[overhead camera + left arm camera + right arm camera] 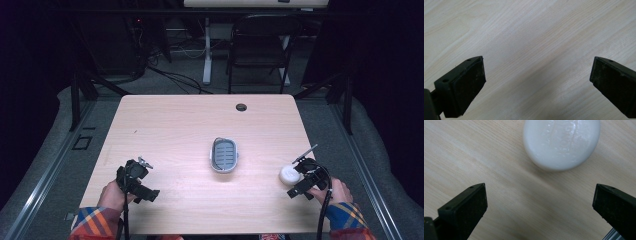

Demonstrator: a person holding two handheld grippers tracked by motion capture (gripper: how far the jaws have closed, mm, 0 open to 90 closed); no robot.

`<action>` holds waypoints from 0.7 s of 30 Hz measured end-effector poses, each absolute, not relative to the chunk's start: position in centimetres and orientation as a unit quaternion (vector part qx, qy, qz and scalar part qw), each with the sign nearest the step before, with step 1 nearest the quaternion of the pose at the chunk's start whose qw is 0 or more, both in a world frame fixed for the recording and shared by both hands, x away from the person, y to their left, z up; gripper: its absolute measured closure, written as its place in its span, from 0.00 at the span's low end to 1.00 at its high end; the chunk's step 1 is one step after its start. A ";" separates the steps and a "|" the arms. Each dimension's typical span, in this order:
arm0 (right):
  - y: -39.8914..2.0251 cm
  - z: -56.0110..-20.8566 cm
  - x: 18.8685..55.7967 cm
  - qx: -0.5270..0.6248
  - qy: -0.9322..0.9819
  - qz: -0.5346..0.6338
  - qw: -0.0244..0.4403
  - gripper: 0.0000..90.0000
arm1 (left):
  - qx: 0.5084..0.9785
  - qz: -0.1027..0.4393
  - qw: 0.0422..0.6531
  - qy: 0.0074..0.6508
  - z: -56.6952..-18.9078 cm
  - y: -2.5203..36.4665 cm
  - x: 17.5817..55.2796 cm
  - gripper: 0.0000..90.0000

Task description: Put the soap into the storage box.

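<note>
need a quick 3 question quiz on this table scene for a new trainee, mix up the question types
1. True or false: the right tongs are shut on the white soap bar.
2. Multiple choice: where does the grey slotted soap dish sit? A) at the table's far left corner B) near the middle of the table C) between the left tongs' jaws
3. Short answer: what lies between the jaws of the left tongs?

Key
1. False. The jaws stand wide apart and the soap lies just ahead of them, untouched.
2. B
3. Only bare wooden tabletop.
</note>
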State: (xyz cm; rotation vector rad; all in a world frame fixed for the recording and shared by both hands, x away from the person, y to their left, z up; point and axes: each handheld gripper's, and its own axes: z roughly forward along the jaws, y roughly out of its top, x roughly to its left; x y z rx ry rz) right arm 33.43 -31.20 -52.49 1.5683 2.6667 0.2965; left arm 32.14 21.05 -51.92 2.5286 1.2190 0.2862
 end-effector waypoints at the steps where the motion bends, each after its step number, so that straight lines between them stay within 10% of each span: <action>1: -31.2 -52.4 33.5 0.500 0.862 0.089 0.015 0.00 | 0.885 0.100 0.159 0.427 -51.9 21.0 32.1 0.00; 21: -30.7 -52.0 34.5 0.489 0.868 0.080 0.020 0.00 | 0.887 0.094 0.158 0.424 -52.1 21.0 32.3 0.00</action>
